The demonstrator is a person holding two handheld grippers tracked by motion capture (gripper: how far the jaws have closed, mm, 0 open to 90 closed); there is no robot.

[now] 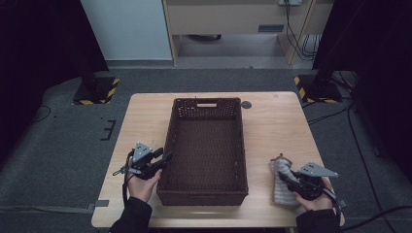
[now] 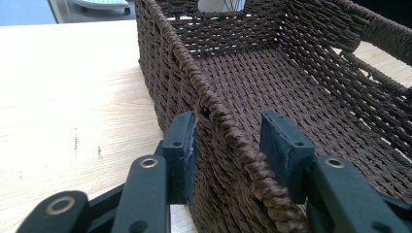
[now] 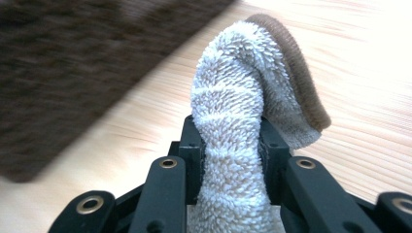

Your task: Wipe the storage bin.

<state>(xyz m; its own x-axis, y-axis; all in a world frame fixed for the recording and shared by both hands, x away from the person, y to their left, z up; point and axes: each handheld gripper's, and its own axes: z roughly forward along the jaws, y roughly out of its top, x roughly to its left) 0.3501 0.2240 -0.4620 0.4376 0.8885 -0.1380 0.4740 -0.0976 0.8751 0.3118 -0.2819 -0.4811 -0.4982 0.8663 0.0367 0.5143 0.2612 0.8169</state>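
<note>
Towel (image 3: 243, 121), white with a brown edge, lies near the table's (image 1: 277, 121) right front corner, pinched between the right gripper's (image 3: 233, 141) jaws. Left gripper (image 2: 228, 141) straddles the brown wicker basket's (image 2: 291, 82) left rim, jaws parted, one pad touching the outer wall.

High view above table; gripper views close, perhaps both on the basket (image 1: 206, 145)

Black sleeves were worn on both forearms. Each gripper, the left gripper (image 1: 166, 156) and the right gripper (image 1: 281, 175), was built of black links joined by brass-ringed rivets, with dark flat pads (image 2: 280, 141). Grey three-cornered plates were mounted on top; black cables trailed toward six o'clock.
</note>
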